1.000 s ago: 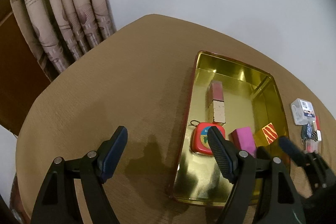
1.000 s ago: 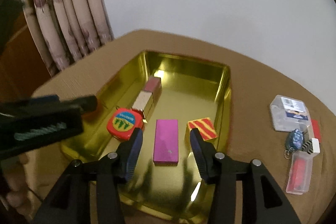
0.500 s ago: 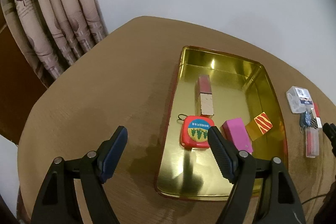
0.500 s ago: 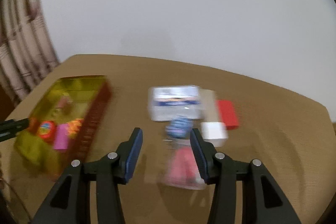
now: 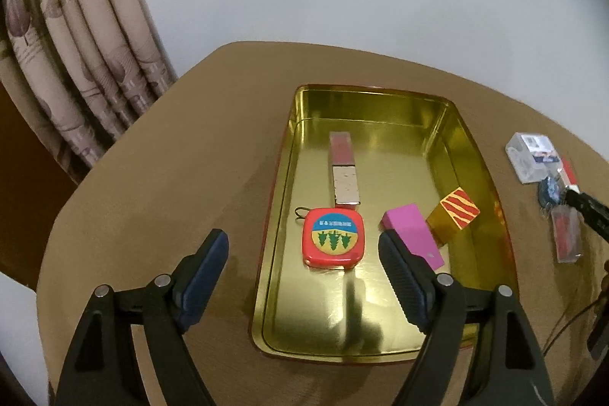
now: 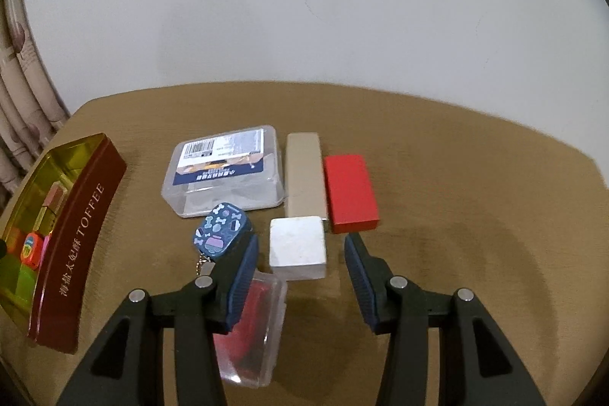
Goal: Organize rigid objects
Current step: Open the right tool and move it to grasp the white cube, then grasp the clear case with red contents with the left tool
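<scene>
— Gold tin [image 5: 289, 155] at centre frame already holds four pieces: red tape measure [image 5: 333, 238], pink block [image 5: 413, 233], striped block [image 5: 458, 208] and a long bar [image 5: 344, 174]. How much remains?

— Plenty, lower centre in the right view: white cube [image 6: 298, 248], red block [image 6: 351, 192], clear box [image 6: 224, 170], keychain [image 6: 221, 230]. Right gripper [image 6: 300, 276] spreads wide around the cube; left gripper [image 5: 304, 273] gapes, empty

— Anything unclear?

— A clear case [image 6: 253, 330] sits half hidden behind one finger
</scene>
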`<state>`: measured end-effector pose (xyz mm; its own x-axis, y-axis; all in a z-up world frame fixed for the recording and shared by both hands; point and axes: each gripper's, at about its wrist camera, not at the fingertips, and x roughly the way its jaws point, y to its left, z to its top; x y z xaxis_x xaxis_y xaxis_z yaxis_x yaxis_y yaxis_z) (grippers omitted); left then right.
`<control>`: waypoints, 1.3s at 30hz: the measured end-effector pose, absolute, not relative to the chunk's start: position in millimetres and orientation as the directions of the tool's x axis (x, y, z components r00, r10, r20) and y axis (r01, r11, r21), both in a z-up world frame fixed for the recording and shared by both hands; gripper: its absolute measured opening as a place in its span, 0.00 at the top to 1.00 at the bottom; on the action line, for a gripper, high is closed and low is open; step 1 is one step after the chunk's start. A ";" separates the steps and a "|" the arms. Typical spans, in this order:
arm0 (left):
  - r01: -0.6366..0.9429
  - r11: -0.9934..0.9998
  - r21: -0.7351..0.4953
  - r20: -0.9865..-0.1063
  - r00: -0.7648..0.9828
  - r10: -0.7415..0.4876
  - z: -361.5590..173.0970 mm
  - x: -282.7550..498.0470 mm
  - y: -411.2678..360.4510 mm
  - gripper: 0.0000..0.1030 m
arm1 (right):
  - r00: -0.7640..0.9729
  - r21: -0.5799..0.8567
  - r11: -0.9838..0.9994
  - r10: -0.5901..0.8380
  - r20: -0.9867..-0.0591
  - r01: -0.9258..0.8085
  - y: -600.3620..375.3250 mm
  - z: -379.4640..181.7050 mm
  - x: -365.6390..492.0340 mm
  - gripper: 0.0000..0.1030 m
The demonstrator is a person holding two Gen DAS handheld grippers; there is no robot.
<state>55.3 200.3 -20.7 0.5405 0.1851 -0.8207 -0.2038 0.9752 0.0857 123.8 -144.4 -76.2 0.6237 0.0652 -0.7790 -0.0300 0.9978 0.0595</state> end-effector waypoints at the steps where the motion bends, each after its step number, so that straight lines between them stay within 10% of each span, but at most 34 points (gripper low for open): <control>1: -0.200 0.976 0.092 -0.820 0.541 0.188 -21.0 55.8 199.8 0.24 | 0.624 0.057 0.998 0.063 -0.779 -0.029 -145.4 -78.4 125.1 0.53; 10: -0.186 0.978 0.096 -0.819 0.544 0.183 -19.1 54.9 195.3 0.24 | 0.625 0.027 1.000 0.023 -0.780 -0.002 -159.9 -92.1 119.4 0.71; 39: 0.204 0.966 0.156 -0.779 0.627 -0.007 3.3 35.6 21.9 0.22 | 0.639 -0.056 0.998 -0.038 -0.769 -0.008 -200.0 -90.6 50.3 0.71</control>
<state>35.6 21.9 3.3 0.6270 -0.0067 -0.7790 0.2040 0.9665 0.1559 50.3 -200.0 -90.6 0.6387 -0.0379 -0.7685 -0.0079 0.9984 -0.0558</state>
